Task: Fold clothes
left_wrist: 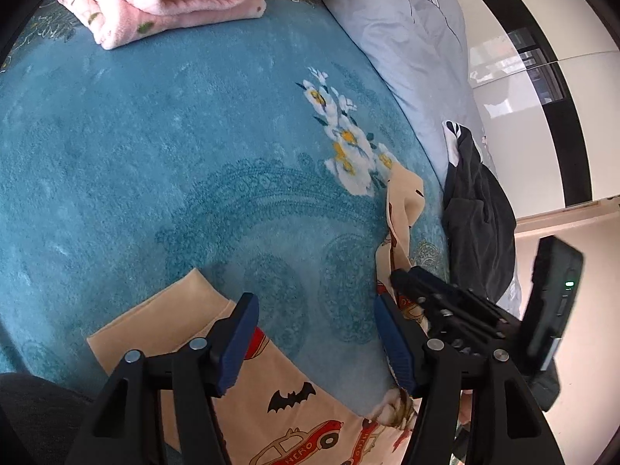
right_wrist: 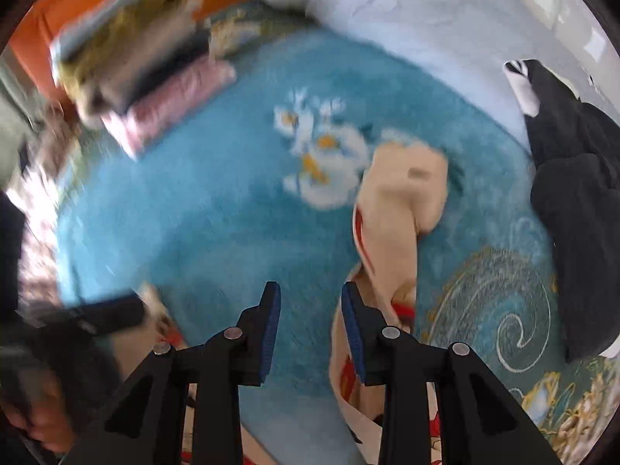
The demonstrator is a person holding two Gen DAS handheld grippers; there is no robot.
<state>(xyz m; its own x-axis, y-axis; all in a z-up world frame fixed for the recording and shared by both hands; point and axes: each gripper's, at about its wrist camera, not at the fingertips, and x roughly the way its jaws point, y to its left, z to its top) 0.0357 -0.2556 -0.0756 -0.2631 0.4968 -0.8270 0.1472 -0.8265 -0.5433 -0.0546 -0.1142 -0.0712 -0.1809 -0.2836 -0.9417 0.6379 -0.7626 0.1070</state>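
Both sets of fingers stand apart, holding nothing: keep your left gripper (left_wrist: 314, 343) wide over the printed garment (left_wrist: 294, 418) at the blanket's (left_wrist: 155, 155) near edge, and your right gripper (right_wrist: 312, 329), narrower, beside its bunched strip.

The left gripper (left_wrist: 316, 343) is pointed steeply downward, its blue-padded jaws spread wide with nothing pressed between them. The right gripper (right_wrist: 312, 331) is likewise aimed down, jaws parted more narrowly. A hand (right_wrist: 37, 407) is seen, blurred, at eight o'clock in the right wrist view.
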